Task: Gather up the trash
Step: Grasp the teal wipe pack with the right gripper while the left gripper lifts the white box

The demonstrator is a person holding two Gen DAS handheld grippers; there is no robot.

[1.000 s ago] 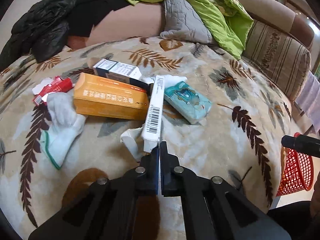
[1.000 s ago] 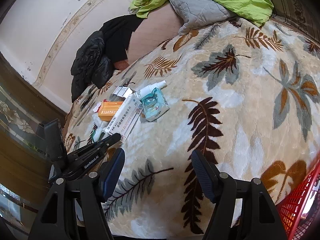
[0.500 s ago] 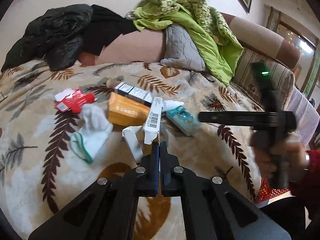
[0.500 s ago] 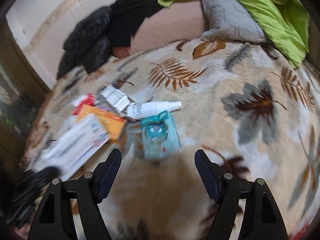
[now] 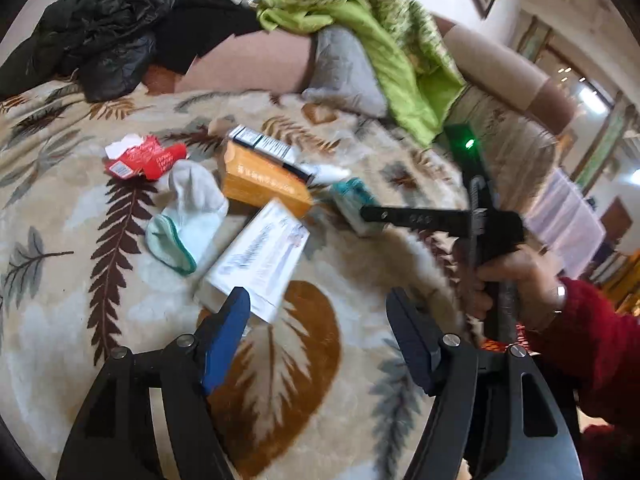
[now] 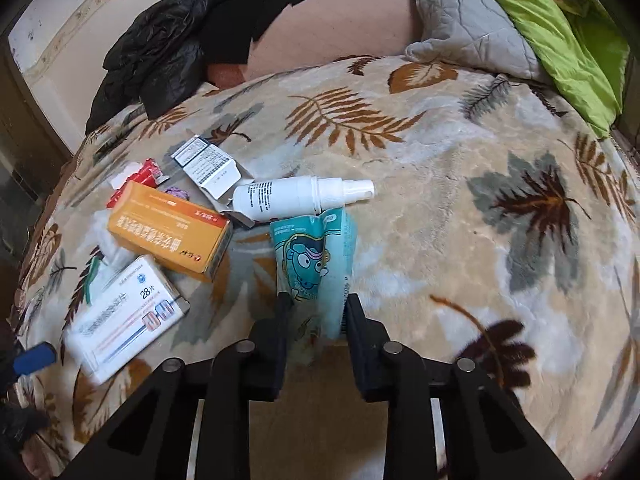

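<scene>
Trash lies on a leaf-patterned blanket [image 6: 440,240]: a teal cartoon packet [image 6: 316,252], a white spray bottle [image 6: 288,198], an orange box [image 6: 168,232], a white box [image 6: 124,316], a dark-and-white carton [image 6: 208,164] and a red wrapper [image 5: 140,158]. My right gripper [image 6: 318,304] is closing, and its pads pinch the near end of the teal packet. From the left wrist view it [image 5: 370,214] reaches in from the right onto that packet [image 5: 352,196]. My left gripper [image 5: 320,320] is opening with nothing between its fingers. The white box [image 5: 256,260] lies flat just beyond its left finger.
A white sock with a green cuff [image 5: 188,216] lies beside the boxes. A black jacket [image 5: 100,40], a grey pillow [image 5: 344,72] and a green cover [image 5: 380,40] are piled at the back. A hand in a red sleeve [image 5: 592,344] holds the right gripper.
My left gripper went from shut on the white box to open, and the box now lies flat. My right gripper swung over to the teal packet and closed on it.
</scene>
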